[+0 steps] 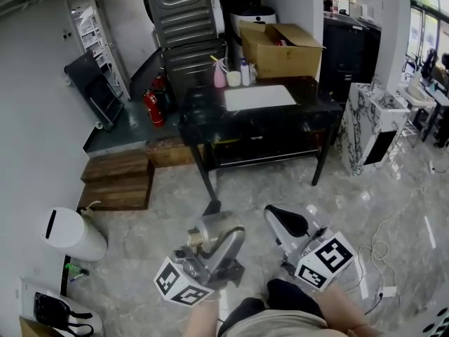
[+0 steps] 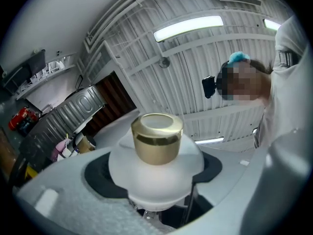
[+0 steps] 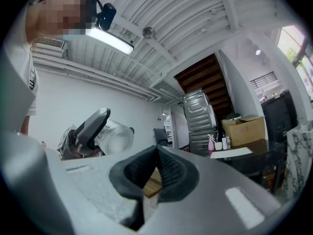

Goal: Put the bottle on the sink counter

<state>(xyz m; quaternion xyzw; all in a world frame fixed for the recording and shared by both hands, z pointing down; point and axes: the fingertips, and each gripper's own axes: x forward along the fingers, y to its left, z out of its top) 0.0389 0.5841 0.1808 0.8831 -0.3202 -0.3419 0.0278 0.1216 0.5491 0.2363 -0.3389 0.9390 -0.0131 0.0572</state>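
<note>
A frosted white bottle [image 2: 155, 173] with a gold cap [image 2: 156, 137] sits between the jaws of my left gripper [image 2: 154, 176], which is shut on its body. In the head view that gripper [image 1: 212, 239] hangs low over the floor with the bottle [image 1: 215, 227] lying tilted in it. Beside it, my right gripper [image 1: 286, 221] holds nothing, and its dark pads [image 3: 168, 173] meet at the tips. The right gripper view also shows the held bottle [image 3: 116, 137] at the left. Across the floor stands a black counter [image 1: 200, 118] with a white rectangular top [image 1: 258, 97].
On the black counter are a pink bottle [image 1: 219, 76], a white cup [image 1: 233, 78] and a cardboard box [image 1: 280, 48]. A marble-faced cabinet [image 1: 365, 128] stands to its right. Red extinguishers [image 1: 153, 107], wooden steps [image 1: 118, 180], a white bin [image 1: 70, 234] and floor cables [image 1: 379, 248] lie around.
</note>
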